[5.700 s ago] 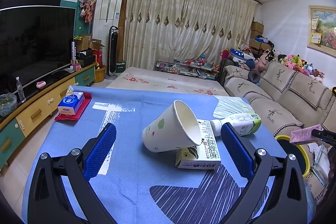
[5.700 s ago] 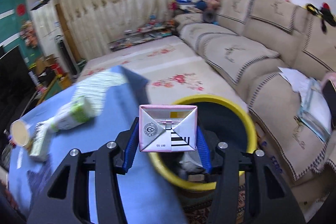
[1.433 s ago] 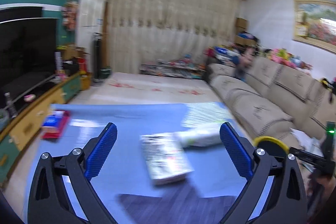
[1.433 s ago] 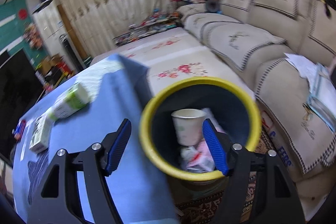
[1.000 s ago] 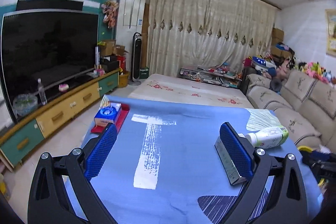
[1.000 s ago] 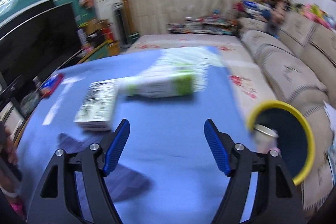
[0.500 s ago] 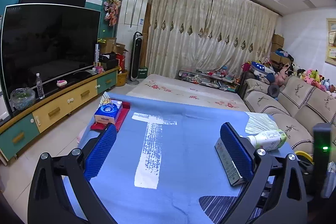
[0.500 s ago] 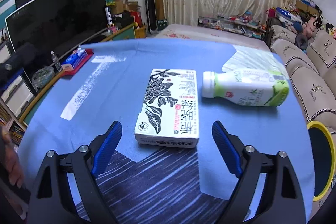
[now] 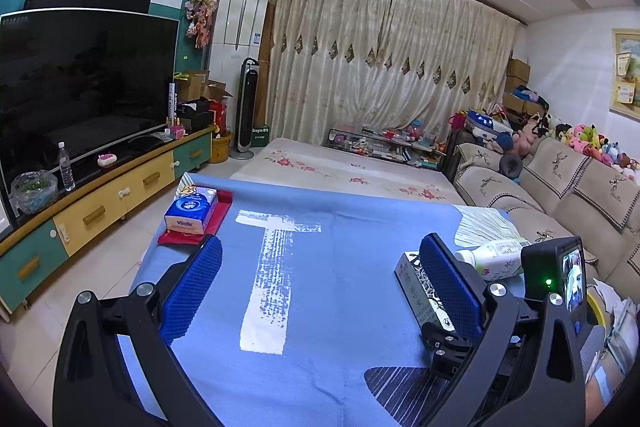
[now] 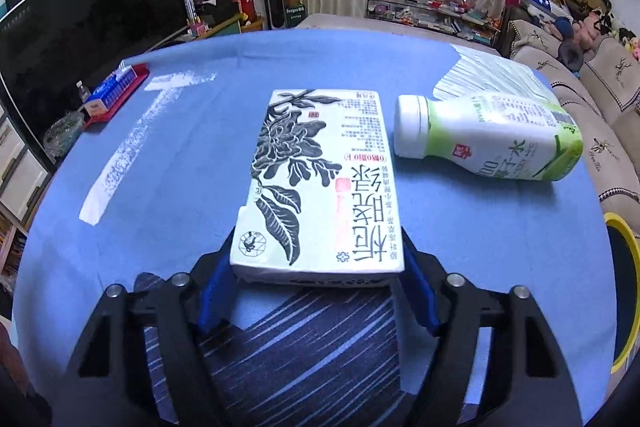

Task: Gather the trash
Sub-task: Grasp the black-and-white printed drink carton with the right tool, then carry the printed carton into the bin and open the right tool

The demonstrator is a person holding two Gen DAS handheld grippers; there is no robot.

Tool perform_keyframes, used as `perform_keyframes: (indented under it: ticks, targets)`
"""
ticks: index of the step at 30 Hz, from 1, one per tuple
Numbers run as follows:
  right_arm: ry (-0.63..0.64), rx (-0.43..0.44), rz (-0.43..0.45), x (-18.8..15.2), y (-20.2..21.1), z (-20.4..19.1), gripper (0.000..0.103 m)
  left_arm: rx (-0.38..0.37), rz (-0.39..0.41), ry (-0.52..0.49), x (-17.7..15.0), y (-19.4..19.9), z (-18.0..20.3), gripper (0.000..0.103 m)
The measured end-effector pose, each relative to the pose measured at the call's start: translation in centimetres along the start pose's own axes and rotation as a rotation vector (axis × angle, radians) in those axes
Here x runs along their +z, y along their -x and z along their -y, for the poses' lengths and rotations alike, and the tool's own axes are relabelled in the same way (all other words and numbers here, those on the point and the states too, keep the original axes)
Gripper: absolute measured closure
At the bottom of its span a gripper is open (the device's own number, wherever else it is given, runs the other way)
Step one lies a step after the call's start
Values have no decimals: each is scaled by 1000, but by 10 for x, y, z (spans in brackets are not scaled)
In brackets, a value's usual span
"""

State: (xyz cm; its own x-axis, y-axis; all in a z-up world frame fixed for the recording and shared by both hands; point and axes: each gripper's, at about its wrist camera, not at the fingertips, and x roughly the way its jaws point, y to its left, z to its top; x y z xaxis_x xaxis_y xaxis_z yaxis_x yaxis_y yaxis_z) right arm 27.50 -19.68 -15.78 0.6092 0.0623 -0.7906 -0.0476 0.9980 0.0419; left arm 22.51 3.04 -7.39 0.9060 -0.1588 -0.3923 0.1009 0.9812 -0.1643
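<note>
As R tool (image 10: 318,279) straddles box (image 10: 320,183), bottle (image 10: 492,143) beside

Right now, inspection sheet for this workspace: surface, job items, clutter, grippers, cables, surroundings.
Surface: table under a blue cloth with white and dark striped patches.
Job's things: flat carton printed with flowers, lying near the front edge; white and green bottle on its side, to the right of the carton, cap toward it; yellow-rimmed bin beyond the table's right edge.
Clutter: tissue pack on a red tray at the far left corner.
Grippers: right gripper has a pad on each side of the carton's near end; contact cannot be judged. Left gripper open, empty, above the cloth.
Cables: nothing seen.
Surroundings: TV, sofa, curtains.
</note>
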Motion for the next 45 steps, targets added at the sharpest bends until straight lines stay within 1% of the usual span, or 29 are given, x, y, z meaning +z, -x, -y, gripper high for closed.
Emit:
perform_keyframes:
  ticks: [3, 7, 10, 16, 20, 26, 30, 34, 40, 42, 45]
  targets:
    - [-2, 7, 18, 0, 7, 2, 34, 0, -1, 0, 0, 0, 0, 5]
    - [1, 23, 53, -1, 28, 7, 35, -1, -3, 2, 0, 0, 0, 5]
    - [-4, 48, 75, -3, 48, 13, 35, -1, -3, 1, -1, -1, 0, 5]
    - [-28, 92, 148, -7, 95, 29, 35, 1, -3, -2, -2, -2, 0, 5]
    - [-37, 112, 175, -9, 117, 38, 35, 1, -3, -3, -3, -2, 0, 5]
    - [-31, 104, 194, -15, 140, 48, 35, 1, -4, -1, -3, -2, 0, 5]
    - [-63, 82, 212, -23, 149, 64, 35, 1, -5, -3, -4, -2, 1, 5]
    - [-121, 32, 235, -31, 160, 94, 35, 3, -12, -9, -6, -4, 1, 5]
    - [-265, -58, 256, -47, 171, 167, 35, 3, -35, -22, -11, -11, 6, 5]
    - [-317, -96, 264, -55, 175, 193, 36, -8, -44, -19, -12, -13, 6, 5]
    - [-393, -150, 273, -67, 179, 230, 35, -45, -60, -9, -13, -15, 9, 5]
